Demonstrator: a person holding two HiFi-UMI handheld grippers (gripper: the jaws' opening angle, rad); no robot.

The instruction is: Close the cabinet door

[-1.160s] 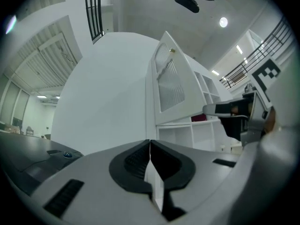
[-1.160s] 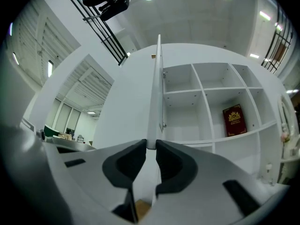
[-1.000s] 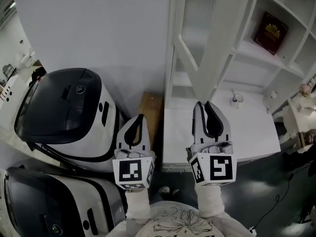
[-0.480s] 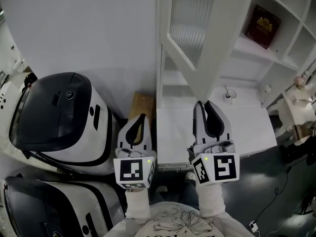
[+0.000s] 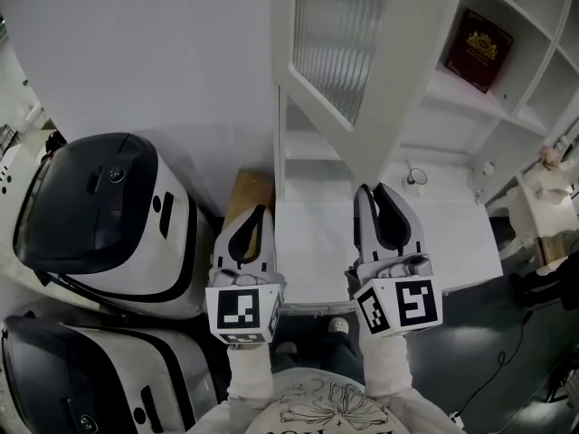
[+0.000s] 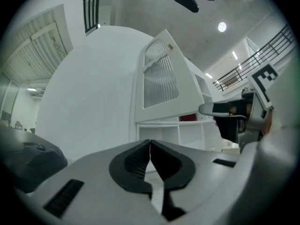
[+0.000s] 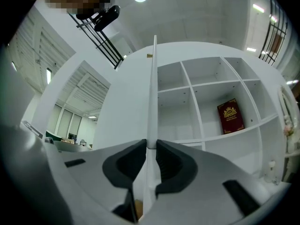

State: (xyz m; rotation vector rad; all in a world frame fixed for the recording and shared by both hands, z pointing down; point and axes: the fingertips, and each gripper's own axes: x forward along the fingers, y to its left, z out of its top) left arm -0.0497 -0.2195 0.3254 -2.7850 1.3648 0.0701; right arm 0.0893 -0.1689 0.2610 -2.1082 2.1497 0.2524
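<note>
The white cabinet door with its ribbed glass pane stands swung out from the shelf cabinet. My right gripper is shut on the door's lower free edge; in the right gripper view the door shows edge-on as a thin line running up from between the pads of that gripper. My left gripper hangs to the left of the door, shut and empty. In the left gripper view its jaws meet, with the door and the right gripper ahead on the right.
Two large white-and-black machines stand close at the left. A white wall is behind them. A red book stands on an open shelf. The low white counter carries small objects at its back.
Cabinet and door have slid left in the head view, and the door shows more of its glass face. Both grippers keep their places in the picture; the right keeps its hold.
</note>
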